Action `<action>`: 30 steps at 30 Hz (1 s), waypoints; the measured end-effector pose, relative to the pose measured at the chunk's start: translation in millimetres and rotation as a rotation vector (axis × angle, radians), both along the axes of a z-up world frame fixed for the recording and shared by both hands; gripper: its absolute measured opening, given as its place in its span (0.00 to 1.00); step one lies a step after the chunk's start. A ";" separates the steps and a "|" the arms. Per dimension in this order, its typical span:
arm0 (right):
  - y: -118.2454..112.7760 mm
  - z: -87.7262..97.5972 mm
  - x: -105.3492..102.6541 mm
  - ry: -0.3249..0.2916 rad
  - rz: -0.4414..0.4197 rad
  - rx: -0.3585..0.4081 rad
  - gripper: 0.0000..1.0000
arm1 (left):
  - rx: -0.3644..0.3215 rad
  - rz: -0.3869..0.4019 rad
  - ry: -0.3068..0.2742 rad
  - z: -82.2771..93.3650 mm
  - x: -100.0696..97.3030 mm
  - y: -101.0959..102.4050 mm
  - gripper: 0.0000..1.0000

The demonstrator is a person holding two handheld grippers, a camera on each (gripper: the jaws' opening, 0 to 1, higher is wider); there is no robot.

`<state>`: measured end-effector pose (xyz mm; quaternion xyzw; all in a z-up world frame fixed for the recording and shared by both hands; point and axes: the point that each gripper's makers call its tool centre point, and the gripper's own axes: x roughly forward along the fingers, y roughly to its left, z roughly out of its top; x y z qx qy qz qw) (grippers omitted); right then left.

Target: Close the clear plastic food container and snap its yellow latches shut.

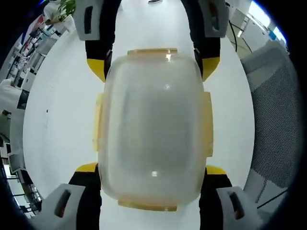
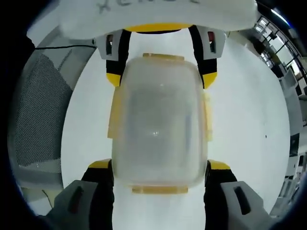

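The clear plastic food container [image 1: 153,120] lies on the white table [image 1: 62,110] with its lid on. Yellow latches [image 1: 207,124] show along both long sides and at both ends, and the end latch [image 1: 146,206] sticks out flat. My left gripper [image 1: 151,168] holds the near end, its yellow-tipped jaws pressed against both sides. Facing it from the far end, my right gripper [image 1: 153,67] clamps the container the same way. In the right gripper view the container [image 2: 158,124] sits between my right gripper [image 2: 160,165] and the left gripper [image 2: 160,76].
A grey mesh chair [image 1: 273,110] stands past the table edge, also seen as the chair [image 2: 33,110] in the right gripper view. Shelves and clutter [image 1: 29,43] lie beyond the table's far side. Bare white tabletop [image 2: 249,124] surrounds the container.
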<state>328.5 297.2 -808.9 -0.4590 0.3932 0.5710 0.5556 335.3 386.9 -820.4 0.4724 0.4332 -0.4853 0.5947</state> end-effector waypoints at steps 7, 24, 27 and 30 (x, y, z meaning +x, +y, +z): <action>4.1 0.2 4.3 0.000 -0.024 0.006 0.75 | 0.000 -0.022 -0.001 0.2 6.0 3.7 0.83; 6.4 0.6 24.3 -0.006 -0.045 -0.043 0.75 | -0.015 -0.042 -0.002 2.2 27.4 7.3 0.83; 6.7 0.1 30.1 -0.004 -0.049 -0.042 0.75 | -0.014 -0.044 -0.002 2.2 32.7 7.9 0.83; 7.0 1.2 35.4 -0.004 -0.054 -0.041 0.75 | -0.015 -0.047 -0.004 2.4 38.3 8.2 0.83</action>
